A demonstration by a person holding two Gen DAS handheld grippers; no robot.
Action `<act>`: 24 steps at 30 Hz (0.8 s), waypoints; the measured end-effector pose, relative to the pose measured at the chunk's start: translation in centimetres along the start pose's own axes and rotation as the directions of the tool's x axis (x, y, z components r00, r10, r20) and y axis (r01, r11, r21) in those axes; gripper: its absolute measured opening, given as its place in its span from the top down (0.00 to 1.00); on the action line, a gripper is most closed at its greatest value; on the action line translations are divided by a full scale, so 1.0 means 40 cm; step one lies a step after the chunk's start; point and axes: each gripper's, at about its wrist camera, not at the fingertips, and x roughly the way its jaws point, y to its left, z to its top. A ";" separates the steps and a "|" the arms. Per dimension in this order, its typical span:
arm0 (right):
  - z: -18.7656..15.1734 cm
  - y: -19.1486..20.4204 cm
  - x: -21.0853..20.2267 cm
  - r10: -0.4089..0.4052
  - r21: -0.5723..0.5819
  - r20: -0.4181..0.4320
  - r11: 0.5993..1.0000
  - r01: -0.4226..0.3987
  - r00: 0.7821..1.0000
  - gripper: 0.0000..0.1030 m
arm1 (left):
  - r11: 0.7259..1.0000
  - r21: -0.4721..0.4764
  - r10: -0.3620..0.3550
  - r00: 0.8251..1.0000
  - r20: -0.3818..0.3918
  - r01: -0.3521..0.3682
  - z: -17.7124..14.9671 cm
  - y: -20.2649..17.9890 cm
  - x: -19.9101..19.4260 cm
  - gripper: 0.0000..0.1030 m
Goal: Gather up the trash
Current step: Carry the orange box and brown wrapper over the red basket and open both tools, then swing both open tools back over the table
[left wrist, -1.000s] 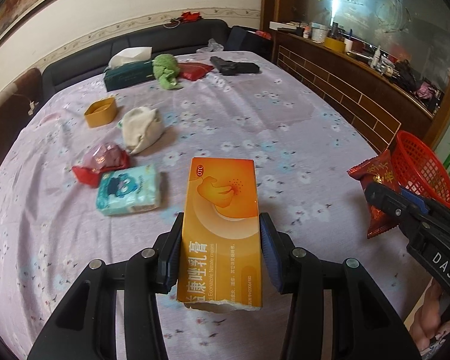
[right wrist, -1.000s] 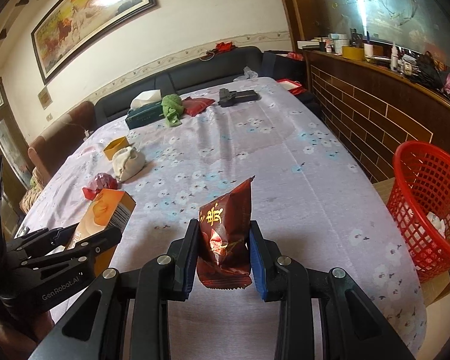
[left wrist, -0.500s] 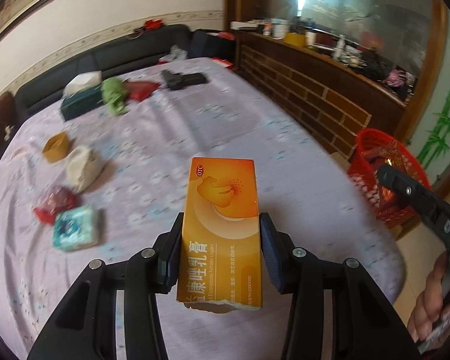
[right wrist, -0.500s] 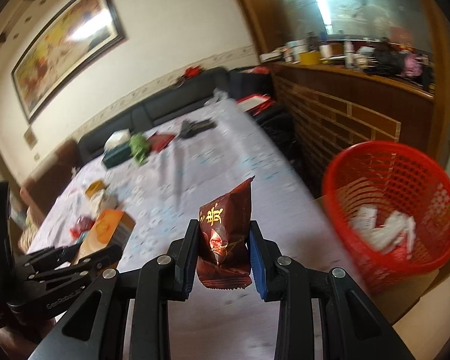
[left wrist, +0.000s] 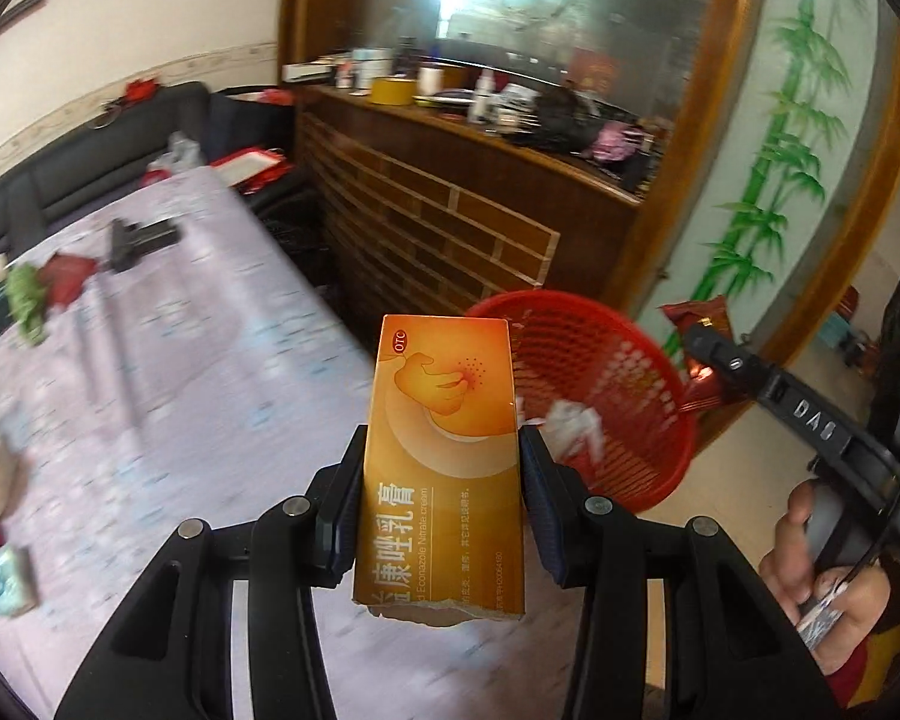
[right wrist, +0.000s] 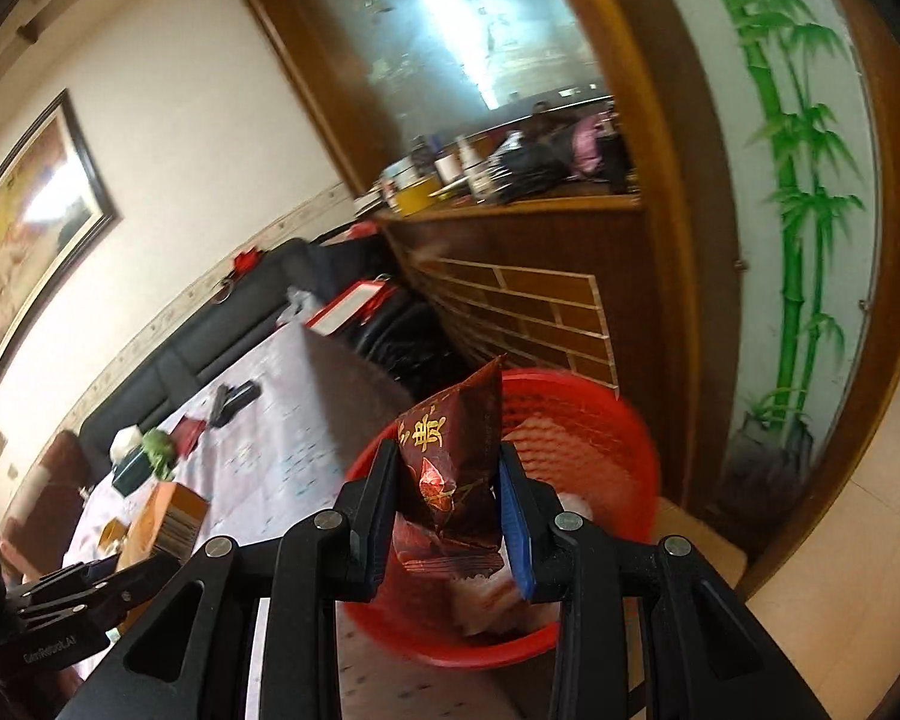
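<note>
Left view: your left gripper (left wrist: pixel 442 507) clamps the orange box (left wrist: pixel 441 456) over the bench (left wrist: pixel 150 408) edge, red basket (left wrist: pixel 642 420) just behind.
Right view: your right gripper (right wrist: pixel 448 519) pinches the brown wrapper (right wrist: pixel 450 480) above the basket (right wrist: pixel 618 450).

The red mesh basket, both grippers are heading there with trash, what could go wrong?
1. The orange cardboard cream box in the left gripper is mostly over the table's edge, not the red mesh basket; released now, it may miss.
2. The dark red foil snack packet in the right gripper shares that small opening, so the grippers could collide.
</note>
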 end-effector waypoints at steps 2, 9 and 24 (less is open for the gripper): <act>0.014 -0.023 0.004 -0.005 0.010 -0.003 1.000 0.005 1.000 0.66 | 1.000 0.006 -0.018 1.000 -0.012 0.018 0.018 -0.029 0.033 0.56; 0.059 -0.075 0.070 -0.024 0.027 -0.026 0.999 0.025 0.999 0.57 | 0.998 0.002 -0.067 0.996 -0.055 0.067 0.057 -0.083 0.139 0.41; 0.008 -0.018 0.053 0.043 -0.007 -0.056 0.999 -0.044 0.997 0.43 | 0.998 -0.049 0.030 0.999 -0.035 -0.031 -0.069 0.075 0.008 0.40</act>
